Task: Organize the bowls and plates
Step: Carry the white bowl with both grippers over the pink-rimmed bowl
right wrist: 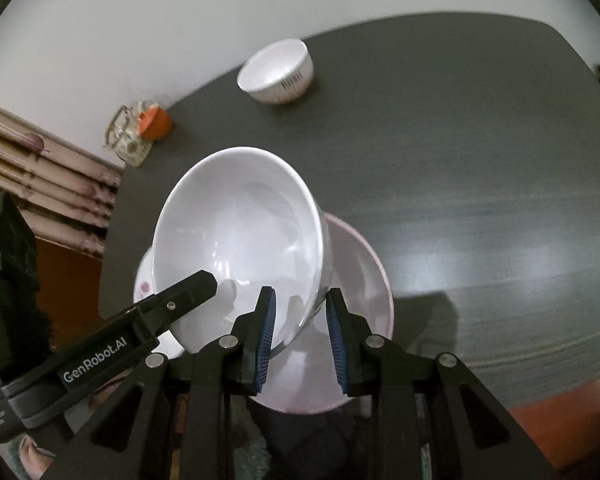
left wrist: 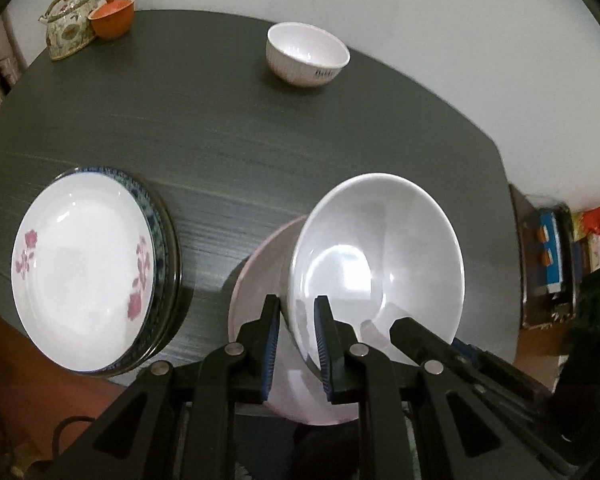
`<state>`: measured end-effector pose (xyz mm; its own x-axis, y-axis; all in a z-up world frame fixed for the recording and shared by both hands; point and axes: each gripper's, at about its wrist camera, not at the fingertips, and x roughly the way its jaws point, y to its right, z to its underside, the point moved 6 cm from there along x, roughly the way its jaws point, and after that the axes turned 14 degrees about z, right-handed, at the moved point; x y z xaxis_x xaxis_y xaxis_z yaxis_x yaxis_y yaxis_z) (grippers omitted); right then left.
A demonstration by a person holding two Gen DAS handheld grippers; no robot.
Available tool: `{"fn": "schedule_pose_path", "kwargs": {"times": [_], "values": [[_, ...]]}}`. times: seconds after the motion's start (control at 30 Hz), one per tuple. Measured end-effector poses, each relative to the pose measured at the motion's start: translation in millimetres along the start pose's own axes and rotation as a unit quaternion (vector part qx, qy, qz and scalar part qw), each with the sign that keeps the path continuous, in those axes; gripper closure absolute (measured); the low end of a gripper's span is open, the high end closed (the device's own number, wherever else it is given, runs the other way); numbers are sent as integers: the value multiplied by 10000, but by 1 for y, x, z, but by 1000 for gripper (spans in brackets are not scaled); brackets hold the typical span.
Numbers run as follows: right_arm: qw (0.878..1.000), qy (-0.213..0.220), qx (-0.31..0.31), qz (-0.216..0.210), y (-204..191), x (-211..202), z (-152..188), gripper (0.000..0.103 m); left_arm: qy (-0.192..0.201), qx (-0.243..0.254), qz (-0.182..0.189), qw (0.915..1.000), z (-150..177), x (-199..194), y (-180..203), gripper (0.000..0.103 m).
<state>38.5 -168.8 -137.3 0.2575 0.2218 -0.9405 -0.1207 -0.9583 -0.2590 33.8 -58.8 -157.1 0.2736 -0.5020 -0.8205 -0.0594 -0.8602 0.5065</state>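
A large white bowl (left wrist: 376,256) (right wrist: 240,232) hangs tilted over a wider pale pink bowl (left wrist: 256,280) (right wrist: 360,280) that rests at the table's near edge. My left gripper (left wrist: 298,304) is shut on the white bowl's near rim, blue pads on either side of the wall. My right gripper (right wrist: 300,296) is shut on the rim at the opposite side. Each view shows the other gripper's black finger (left wrist: 408,330) (right wrist: 188,288) reaching into the bowl. A stack of plates (left wrist: 84,268), topped by a white one with pink flowers, lies to the left.
A small ribbed white bowl (left wrist: 306,54) (right wrist: 276,70) stands at the far side of the dark grey table (left wrist: 260,140) (right wrist: 460,160). A flowered teapot (left wrist: 70,20) (right wrist: 128,136) and an orange cup (left wrist: 112,16) (right wrist: 156,122) sit in the far left corner. Boxes (left wrist: 552,256) lie beyond the table's right edge.
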Motion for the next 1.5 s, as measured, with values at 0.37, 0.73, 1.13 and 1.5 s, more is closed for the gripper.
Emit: {"fn": "schedule_pose_path", "kwargs": {"times": [0.37, 0.73, 1.13, 1.5], "values": [[9989, -272, -131, 365, 0, 26, 20, 76, -219, 30, -253, 9994, 10, 16, -7, 85], [9983, -231, -225, 493, -1, 29, 23, 76, -292, -40, -286, 9992, 10, 19, -11, 85], [9968, -110, -356, 702, -1, 25, 26, 75, -350, -131, -274, 9989, 10, 18, -14, 83], [9971, -106, -358, 661, 2, 22, 27, 74, -298, -135, -316, 9990, 8, 16, -13, 83]]}}
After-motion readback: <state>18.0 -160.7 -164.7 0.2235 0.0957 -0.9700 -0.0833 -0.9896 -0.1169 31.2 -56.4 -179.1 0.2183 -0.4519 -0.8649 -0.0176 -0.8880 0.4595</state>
